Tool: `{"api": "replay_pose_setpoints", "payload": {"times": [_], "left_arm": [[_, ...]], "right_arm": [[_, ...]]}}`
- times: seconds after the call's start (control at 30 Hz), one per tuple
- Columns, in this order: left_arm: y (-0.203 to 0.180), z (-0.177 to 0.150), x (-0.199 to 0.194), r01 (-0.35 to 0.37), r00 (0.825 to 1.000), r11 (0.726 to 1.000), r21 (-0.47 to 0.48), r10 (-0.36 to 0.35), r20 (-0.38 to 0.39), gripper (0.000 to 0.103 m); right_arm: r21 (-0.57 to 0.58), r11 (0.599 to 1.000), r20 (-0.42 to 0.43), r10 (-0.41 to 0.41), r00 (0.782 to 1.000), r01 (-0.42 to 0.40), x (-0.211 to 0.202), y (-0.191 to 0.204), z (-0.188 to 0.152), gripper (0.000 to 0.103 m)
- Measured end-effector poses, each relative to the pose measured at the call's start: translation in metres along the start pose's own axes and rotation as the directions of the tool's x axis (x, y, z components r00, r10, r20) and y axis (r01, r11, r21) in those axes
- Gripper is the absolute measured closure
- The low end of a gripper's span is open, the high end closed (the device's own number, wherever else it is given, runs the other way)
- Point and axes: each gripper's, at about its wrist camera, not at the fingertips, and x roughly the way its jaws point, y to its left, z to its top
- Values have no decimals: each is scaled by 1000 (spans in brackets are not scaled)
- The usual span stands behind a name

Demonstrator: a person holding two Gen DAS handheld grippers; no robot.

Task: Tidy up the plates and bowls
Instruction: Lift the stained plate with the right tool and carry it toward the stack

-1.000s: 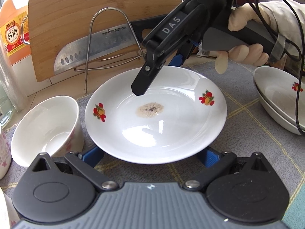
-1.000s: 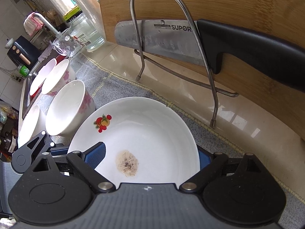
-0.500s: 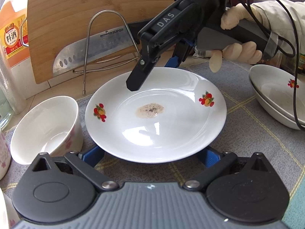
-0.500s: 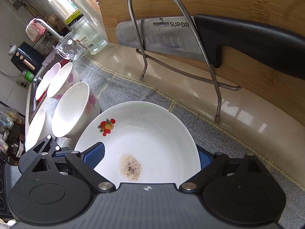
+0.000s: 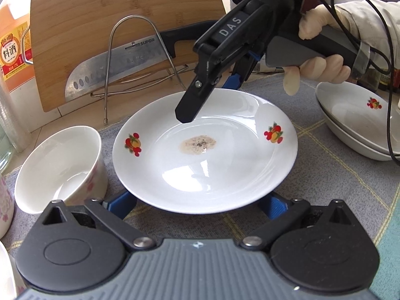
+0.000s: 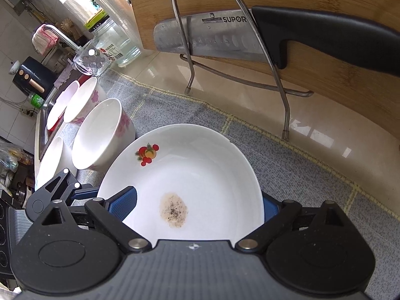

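Observation:
A white plate (image 5: pixel 205 165) with fruit decals and a brown stain lies on the grey mat (image 5: pixel 325 175). My left gripper (image 5: pixel 196 201) stands wide open at its near rim, and the rim hides the blue fingertips. From the far side a gloved hand holds my right gripper (image 5: pixel 208 98) over the far rim. One black finger hangs just above the plate and the other sits behind the rim. In the right wrist view the plate (image 6: pixel 200 170) lies between the right gripper's (image 6: pixel 197 201) opening jaws, and the pads do not press on it.
A flowered white bowl (image 5: pixel 60 170) stands left of the plate, with more bowls (image 6: pixel 82 100) beyond it towards the sink. Stacked plates (image 5: pixel 357 125) sit at the right. Behind are a wire rack (image 5: pixel 135 57) with a knife (image 6: pixel 225 40), a cutting board (image 5: pixel 100 12) and a bottle (image 5: pixel 12 50).
The right gripper's jaws have spread slightly around the plate's far rim. The plate and the left gripper have stayed where they were.

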Motion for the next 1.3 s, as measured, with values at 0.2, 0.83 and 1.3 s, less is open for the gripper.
{"api": "replay_pose_setpoints", "payload": {"times": [0.2, 0.83, 1.3], "left_arm": [[2, -5, 2, 39, 999, 999, 19, -39, 10, 1], [19, -7, 6, 144, 989, 989, -31, -143, 39, 1], [15, -7, -3, 141, 989, 990, -18, -140, 44, 1]], "right_arm": [[-4, 1000, -6, -22, 1000, 22, -1, 4, -9, 1], [-60, 997, 13, -44, 999, 45, 0, 4, -8, 1], [-63, 997, 31, -49, 998, 51, -5, 7, -12, 1]]}}
